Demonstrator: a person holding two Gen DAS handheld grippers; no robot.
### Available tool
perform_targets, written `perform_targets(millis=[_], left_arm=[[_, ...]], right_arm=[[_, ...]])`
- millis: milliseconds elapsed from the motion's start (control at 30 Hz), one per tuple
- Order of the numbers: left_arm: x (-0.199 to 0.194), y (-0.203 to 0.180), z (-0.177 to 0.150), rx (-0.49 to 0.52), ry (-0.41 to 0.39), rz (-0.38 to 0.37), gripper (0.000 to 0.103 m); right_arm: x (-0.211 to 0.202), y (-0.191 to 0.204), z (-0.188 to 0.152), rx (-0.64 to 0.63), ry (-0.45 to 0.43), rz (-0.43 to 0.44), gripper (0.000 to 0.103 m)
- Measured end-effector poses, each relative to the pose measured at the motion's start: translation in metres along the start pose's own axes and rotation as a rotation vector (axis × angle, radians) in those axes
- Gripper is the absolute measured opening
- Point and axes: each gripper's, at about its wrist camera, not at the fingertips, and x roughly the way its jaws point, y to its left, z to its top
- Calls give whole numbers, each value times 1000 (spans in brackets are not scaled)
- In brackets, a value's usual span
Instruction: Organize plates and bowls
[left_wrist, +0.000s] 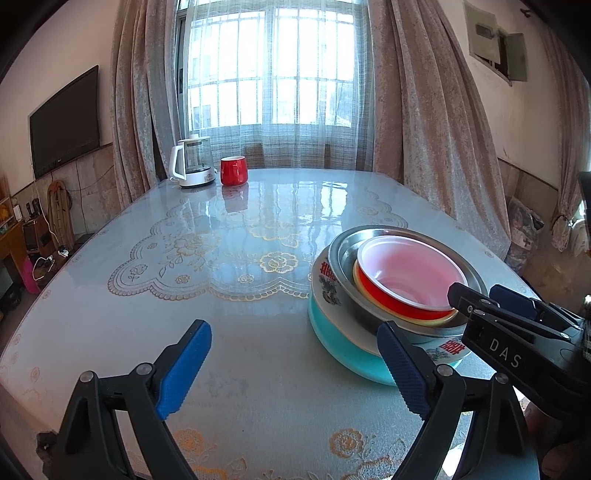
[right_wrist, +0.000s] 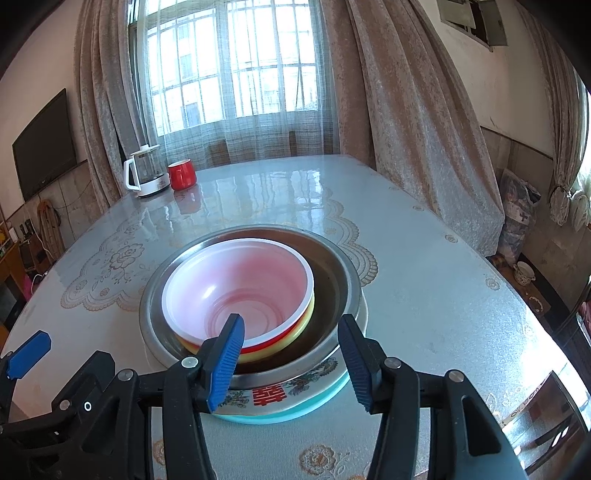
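Risk 1 — the R gripper (right_wrist: 291, 365) is hanging over the near rim of the stack w/ fingers (right_wrist: 227, 363) apart, clamped on nothing. The red bowl (right_wrist: 236, 291) is sitting off-centre in the steel bowl (right_wrist: 332, 280), leaning toward the left wall. If one finger is dipping inside the red bowl and the other is catching the steel rim, a squeeze is prob. going to tip the inner bowls or drag the whole nest.

Risk 2 — the base plate (right_wrist: 266, 397) is overhanging the teal dish (right_wrist: 295, 415) near the tabletop (right_wrist: 424, 295) front edge. A push toward the person could be sliding the pile off; the cover is looking glossy, so low friction is likely.

Risk 3 — the L gripper (left_wrist: 293, 363) is idling w/ fingers spread wide, empty, right finger just beside the teal dish. The two tools are sitting close, so a clash is poss. if both are closing in.

Stack look: teal dish at bottom, white plate w/ red characters and floral print, steel bowl, then a yellow-rimmed bowl (right_wrist: 306, 317) under the red one, which is showing a white-pink inside. Sitting at the front right of the tabletop; kettle (left_wrist: 192, 162) and red mug (left_wrist: 232, 170) are well apart at the far end.
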Motion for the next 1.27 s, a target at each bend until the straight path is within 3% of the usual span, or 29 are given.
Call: perform_targets(millis=[867, 1133, 1267], left_arm=[[-1, -1, 0, 12, -8, -2, 92], [-5, -1, 0, 21, -53, 8, 92], [-1, 1, -1, 9, -29, -8, 92]], right_arm=[[0, 1, 1, 0, 0, 4, 54], [2, 3, 1, -2, 4, 6, 54], [2, 3, 3, -2, 0, 12, 54]])
